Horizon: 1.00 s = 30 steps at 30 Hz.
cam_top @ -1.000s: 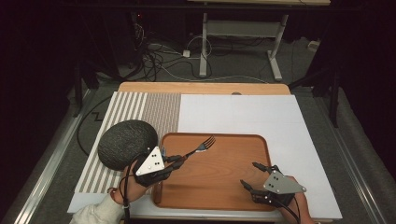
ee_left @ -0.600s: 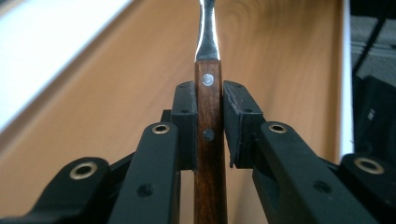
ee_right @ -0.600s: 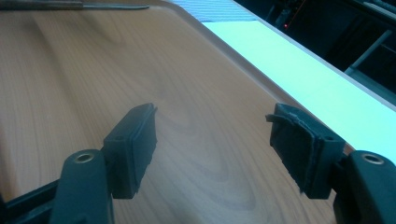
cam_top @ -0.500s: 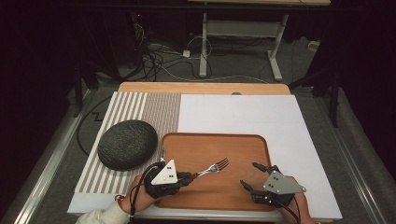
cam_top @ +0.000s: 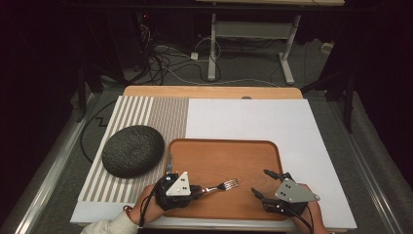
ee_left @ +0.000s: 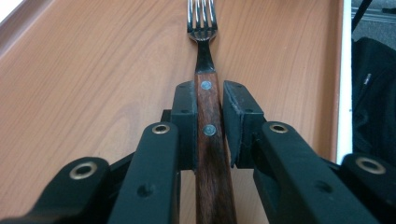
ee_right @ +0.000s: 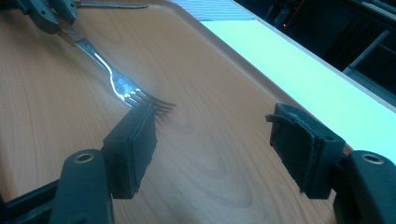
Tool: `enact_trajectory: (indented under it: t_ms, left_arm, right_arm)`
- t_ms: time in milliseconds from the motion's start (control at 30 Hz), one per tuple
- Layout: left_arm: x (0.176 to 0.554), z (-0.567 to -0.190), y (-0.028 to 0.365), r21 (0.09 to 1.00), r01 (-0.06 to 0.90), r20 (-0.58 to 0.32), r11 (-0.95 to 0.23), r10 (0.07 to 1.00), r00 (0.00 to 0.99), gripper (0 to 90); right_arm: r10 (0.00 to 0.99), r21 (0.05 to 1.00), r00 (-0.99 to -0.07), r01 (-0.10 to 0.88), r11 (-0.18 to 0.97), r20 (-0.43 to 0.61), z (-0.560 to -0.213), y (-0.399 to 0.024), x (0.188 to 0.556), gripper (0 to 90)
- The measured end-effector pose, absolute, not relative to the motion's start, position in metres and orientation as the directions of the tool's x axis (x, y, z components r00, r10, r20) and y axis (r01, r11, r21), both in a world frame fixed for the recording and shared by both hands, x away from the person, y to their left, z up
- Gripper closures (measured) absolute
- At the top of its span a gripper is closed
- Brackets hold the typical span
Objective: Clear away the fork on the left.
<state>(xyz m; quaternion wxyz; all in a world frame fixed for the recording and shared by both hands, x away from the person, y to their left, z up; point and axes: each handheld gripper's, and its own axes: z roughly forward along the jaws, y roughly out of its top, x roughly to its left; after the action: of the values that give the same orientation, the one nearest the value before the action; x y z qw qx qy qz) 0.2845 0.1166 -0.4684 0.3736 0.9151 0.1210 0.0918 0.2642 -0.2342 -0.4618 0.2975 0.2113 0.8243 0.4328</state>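
Left claw [cam_top: 195, 189] clamped; right claw [cam_top: 265, 184] spread wide.

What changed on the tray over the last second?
The left gripper carried the fork from the tray's far left part toward its near edge, and the fork's tines now point right. Its jaws stay clamped on the wooden handle. The right gripper kept its place at the tray's near right corner, jaws open and empty. The dark round stone did not move.

Seen past the right gripper [ee_right: 212, 142], jaws spread wide with nothing between: shiny metal fork [ee_right: 122, 88] over the brown wooden tray [ee_right: 201, 84], tines near the left jaw. Gripped at the handle, far left, by the left gripper [ee_right: 53, 14]. White surface [ee_right: 299, 70] beyond the tray's rim.
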Motion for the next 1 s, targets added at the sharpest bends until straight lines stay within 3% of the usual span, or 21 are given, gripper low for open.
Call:
enact_trajectory:
  t_ms: [500, 767, 1000]
  left_arm:
    - [0.282, -0.468, 0.113, 0.724, 0.125, 0.077, -0.679, 0.260, 0.963, 73.5]
    - [0.283, -0.467, 0.088, 0.695, -0.006, 0.152, -0.719, 0.139, 0.978, 86.9]
    - [0.288, -0.468, 0.064, 0.646, -0.095, 0.204, -0.758, 0.051, 0.978, 87.0]
  right_arm:
    - [0.605, 0.838, -0.734, 0.088, 0.538, -0.311, -0.462, -0.234, 0.264, 32.1]
    - [0.605, 0.838, -0.734, 0.090, 0.539, -0.310, -0.462, -0.234, 0.264, 32.0]
    - [0.605, 0.835, -0.734, 0.094, 0.541, -0.309, -0.463, -0.233, 0.265, 32.0]
